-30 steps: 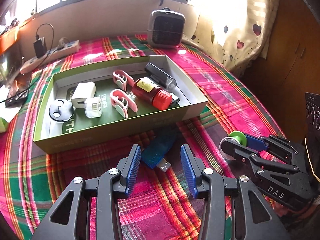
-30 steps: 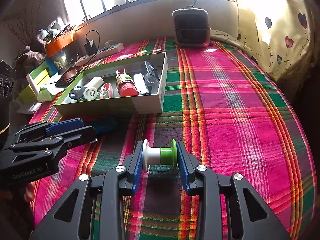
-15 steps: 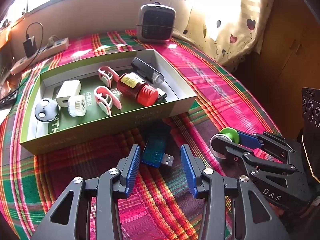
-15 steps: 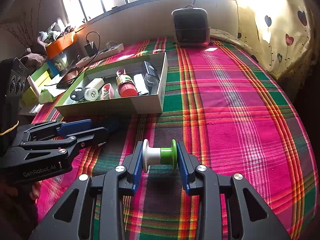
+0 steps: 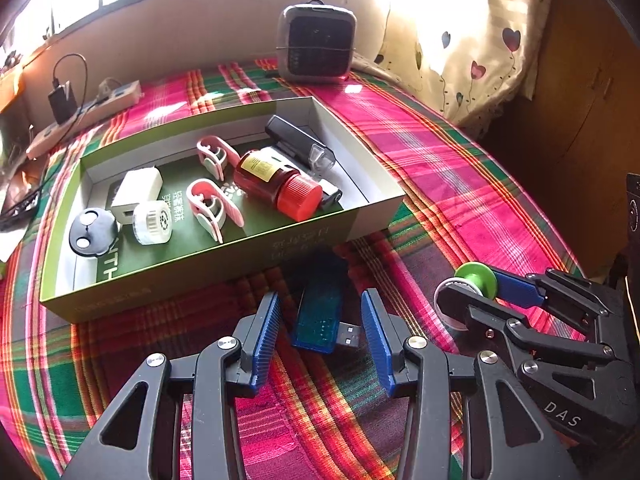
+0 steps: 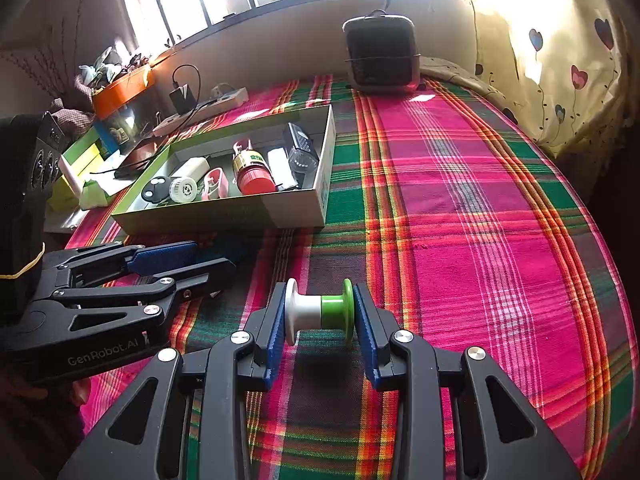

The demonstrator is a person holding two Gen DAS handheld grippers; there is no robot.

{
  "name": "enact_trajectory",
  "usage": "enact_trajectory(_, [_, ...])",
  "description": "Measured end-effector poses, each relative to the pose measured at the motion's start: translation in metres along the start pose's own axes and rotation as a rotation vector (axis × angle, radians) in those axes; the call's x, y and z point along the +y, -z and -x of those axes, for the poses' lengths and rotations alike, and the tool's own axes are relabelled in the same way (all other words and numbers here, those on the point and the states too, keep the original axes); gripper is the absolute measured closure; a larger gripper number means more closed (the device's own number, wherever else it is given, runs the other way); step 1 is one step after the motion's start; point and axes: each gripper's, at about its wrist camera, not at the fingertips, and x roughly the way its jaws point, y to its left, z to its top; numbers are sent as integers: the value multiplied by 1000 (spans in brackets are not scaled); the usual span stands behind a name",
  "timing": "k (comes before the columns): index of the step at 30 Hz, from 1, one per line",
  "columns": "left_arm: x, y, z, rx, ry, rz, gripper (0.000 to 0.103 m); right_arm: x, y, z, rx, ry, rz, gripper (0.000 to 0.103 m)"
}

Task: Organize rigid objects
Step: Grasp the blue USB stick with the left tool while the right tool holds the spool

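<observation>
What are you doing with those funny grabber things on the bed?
A person is tidying small things into the green box. The right gripper has its jaws shut on a white and green spool above the plaid cloth. The left gripper is open, with a blue USB stick lying between its jaws, not yet gripped. A red-capped bottle, pink clips and other bits already lie in the box.

Ahead of the left gripper (image 5: 318, 330), one box (image 5: 208, 276) holds two pink clips (image 5: 212, 208), one red-capped bottle (image 5: 276, 182), one white adapter (image 5: 136, 190). One blue USB stick (image 5: 320, 312) lies between its fingers.
</observation>
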Motion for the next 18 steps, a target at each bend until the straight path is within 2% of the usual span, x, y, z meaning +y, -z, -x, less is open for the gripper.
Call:
enact_trajectory(3, [0,0,-6,21,-15,-5,62,0,0,0,0,-2,-1,69])
enact_trajectory(18, [0,0,-7,-6,-37,2,64,-2,-1,-2,5,-20,-9,69])
